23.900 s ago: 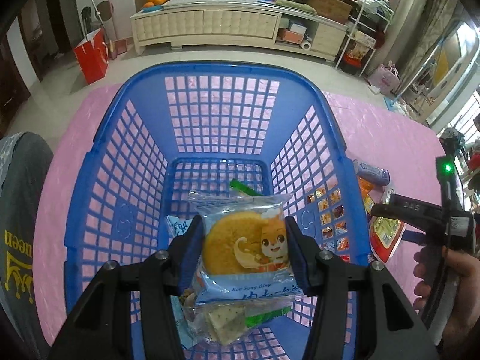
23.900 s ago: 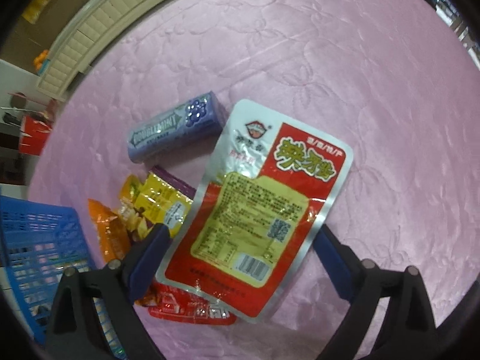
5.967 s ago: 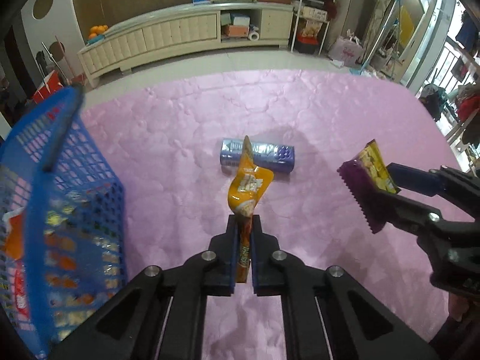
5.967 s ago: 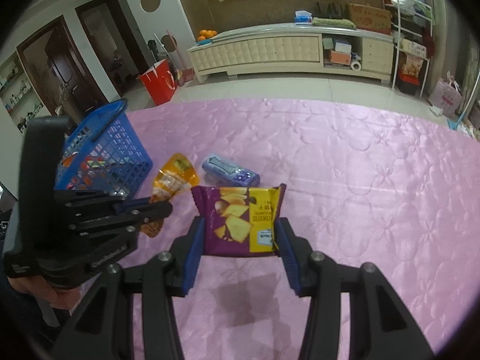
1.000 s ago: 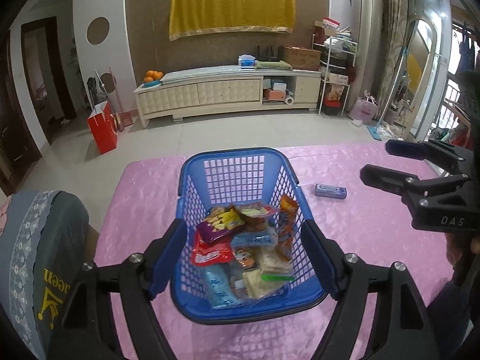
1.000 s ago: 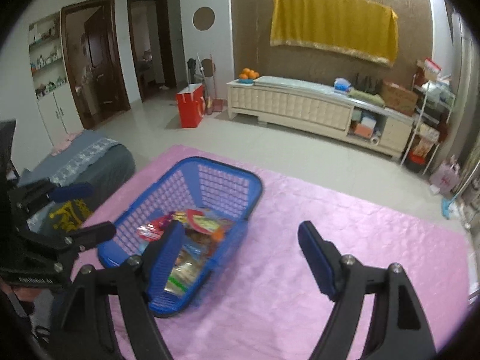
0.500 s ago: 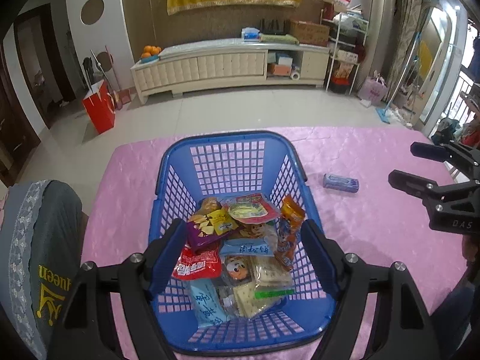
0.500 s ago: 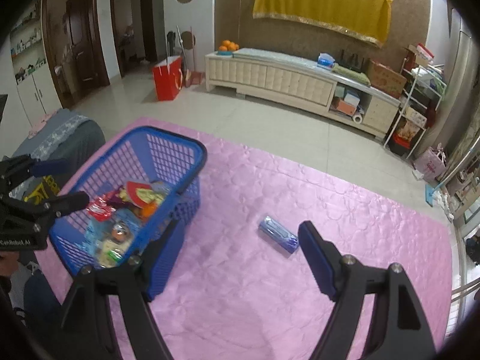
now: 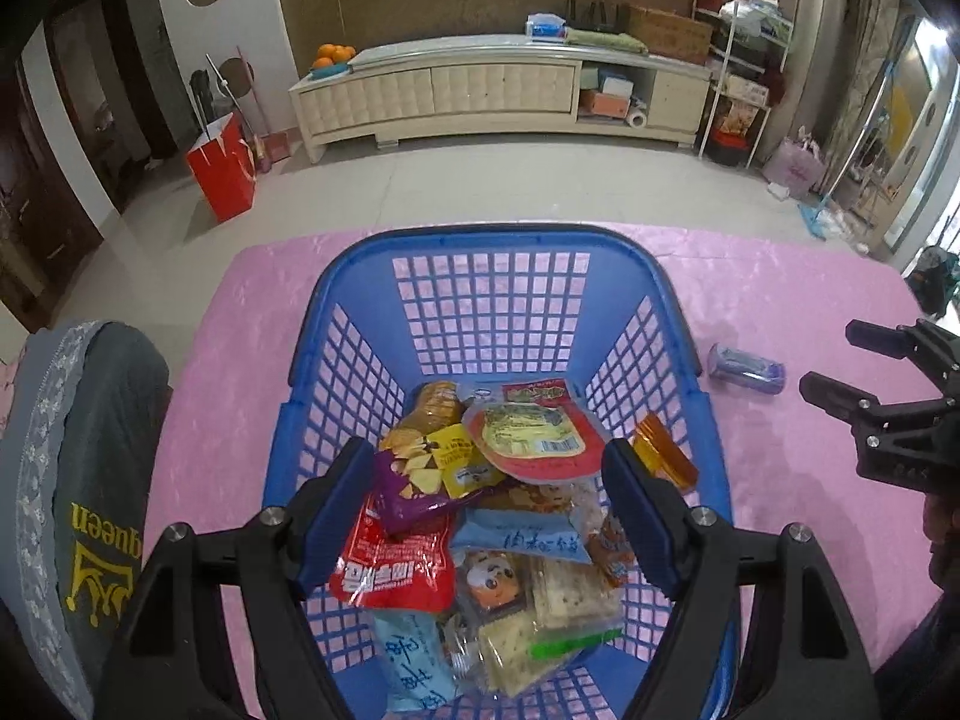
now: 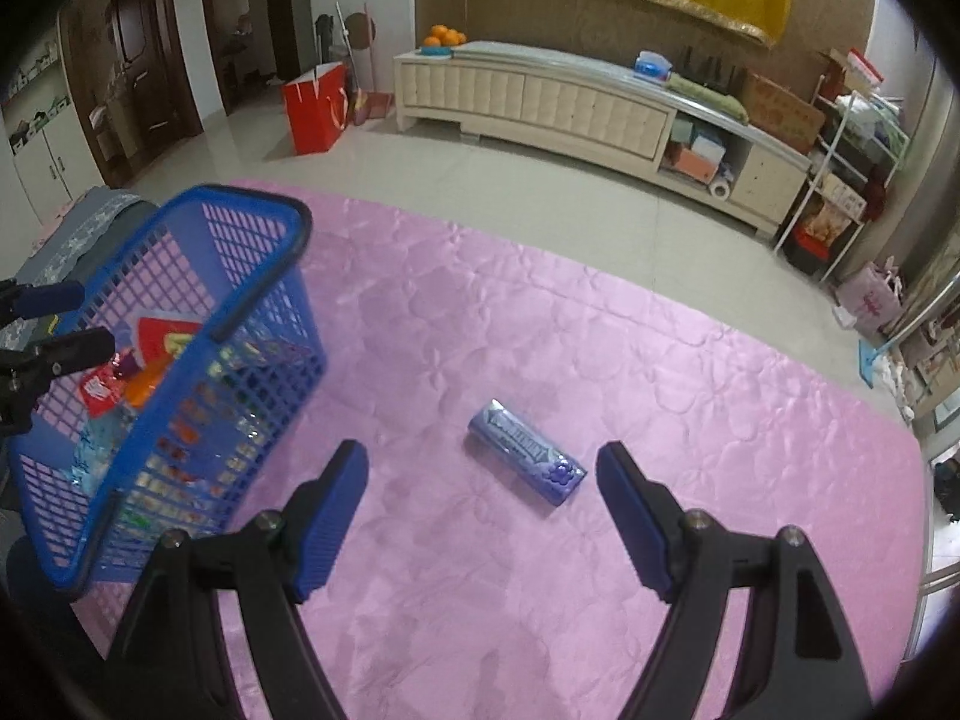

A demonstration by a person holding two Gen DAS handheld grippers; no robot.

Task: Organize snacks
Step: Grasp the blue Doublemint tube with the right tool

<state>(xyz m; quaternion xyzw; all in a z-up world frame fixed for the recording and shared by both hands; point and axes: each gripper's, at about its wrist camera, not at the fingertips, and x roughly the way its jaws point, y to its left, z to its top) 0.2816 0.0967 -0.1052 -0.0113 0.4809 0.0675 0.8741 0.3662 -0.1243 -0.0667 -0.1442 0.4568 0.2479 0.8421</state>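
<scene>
Blue basket [image 9: 384,276] stuffed with snack packets sits right under the left gripper [image 9: 489,507], jaws spread wide, holding nothing. Purple gum pack [image 10: 527,461] lies on the pink cloth [image 10: 690,420] just ahead of the right gripper [image 10: 482,504], also spread and empty.

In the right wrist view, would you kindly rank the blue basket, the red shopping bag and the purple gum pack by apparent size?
1. blue basket, clearly largest.
2. red shopping bag.
3. purple gum pack, which looks close to the bag; the bag stands much farther away, so that order is unsure.
</scene>
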